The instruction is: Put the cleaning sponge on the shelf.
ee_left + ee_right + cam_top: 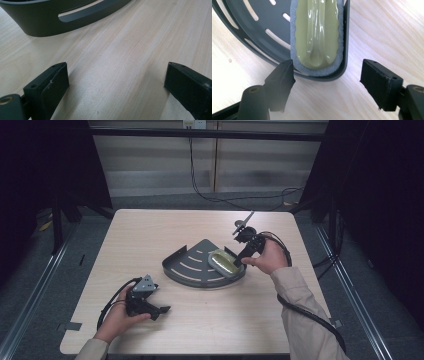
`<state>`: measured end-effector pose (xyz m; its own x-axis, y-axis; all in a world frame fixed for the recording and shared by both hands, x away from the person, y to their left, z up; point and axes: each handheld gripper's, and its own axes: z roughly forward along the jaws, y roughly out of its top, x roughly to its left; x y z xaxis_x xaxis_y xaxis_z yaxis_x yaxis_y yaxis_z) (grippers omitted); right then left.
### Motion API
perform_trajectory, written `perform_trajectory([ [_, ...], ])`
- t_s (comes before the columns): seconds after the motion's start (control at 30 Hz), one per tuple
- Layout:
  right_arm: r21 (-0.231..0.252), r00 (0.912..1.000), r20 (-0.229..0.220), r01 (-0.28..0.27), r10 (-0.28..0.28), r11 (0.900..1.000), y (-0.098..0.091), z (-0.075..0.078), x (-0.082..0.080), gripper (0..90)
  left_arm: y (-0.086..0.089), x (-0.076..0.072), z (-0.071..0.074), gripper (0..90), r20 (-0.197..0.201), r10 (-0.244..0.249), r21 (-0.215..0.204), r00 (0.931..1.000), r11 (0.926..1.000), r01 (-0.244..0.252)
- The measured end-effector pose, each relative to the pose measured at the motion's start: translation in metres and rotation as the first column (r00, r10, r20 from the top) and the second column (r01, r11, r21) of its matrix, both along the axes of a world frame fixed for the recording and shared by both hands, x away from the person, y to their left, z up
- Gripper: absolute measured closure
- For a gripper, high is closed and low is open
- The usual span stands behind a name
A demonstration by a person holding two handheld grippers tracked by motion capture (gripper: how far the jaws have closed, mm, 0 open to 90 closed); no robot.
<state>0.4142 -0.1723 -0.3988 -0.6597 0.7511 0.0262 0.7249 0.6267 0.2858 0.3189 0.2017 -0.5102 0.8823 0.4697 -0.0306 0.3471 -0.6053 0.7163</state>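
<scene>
A dark grey slotted corner tray (190,276) sits in the middle of the table. In its right corner lies a scrubbing pad (222,262) with an olive-green plastic grip on grey foam. My right gripper (239,261) hovers just past the tray's right end, pointing at the pad. In the right gripper view the right gripper (327,75) is open, with the pad (317,32) and the tray rim (345,37) just beyond its tips, untouched. My left gripper (161,311) rests open at the front left. In its own view the left gripper (116,80) is empty, facing the tray wall (45,22).
The light wooden table (150,235) has bare room around the tray. Black cables trail from both grippers, and one runs along the floor behind the table. Dark metal frame posts stand at left and right.
</scene>
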Motion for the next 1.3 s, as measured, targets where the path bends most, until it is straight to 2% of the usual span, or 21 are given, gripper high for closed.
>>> perform_trajectory([
  [0.47, 0.004, 0.9997, -0.012, -0.022, 0.022, 0.9998, -0.026, 0.007, -0.017, 26.9, 0.0, 0.0, 0.0, 5.1, 0.0, 0.0, 0.0, 1.0, 1.0, 0.0],
  [0.77, 0.011, 0.9992, -0.017, -0.036, 0.036, 0.9993, -0.034, 0.01, -0.027, 26.9, 0.0, 0.0, 0.0, 5.0, 0.0, 0.0, 0.0, 1.0, 1.0, 0.0],
  [1.03, 0.004, 0.9975, -0.043, -0.056, 0.056, 0.9984, -0.041, 0.003, -0.038, 26.9, 0.0, 0.0, 0.0, 5.0, -0.001, 0.001, -0.002, 1.0, 1.0, -0.001],
  [1.3, -0.009, 0.9962, -0.05, -0.071, 0.071, 0.9974, -0.048, -0.003, -0.047, 26.9, 0.0, 0.0, 0.0, 5.0, 0.0, -0.003, 0.004, 1.0, 1.0, 0.003],
])
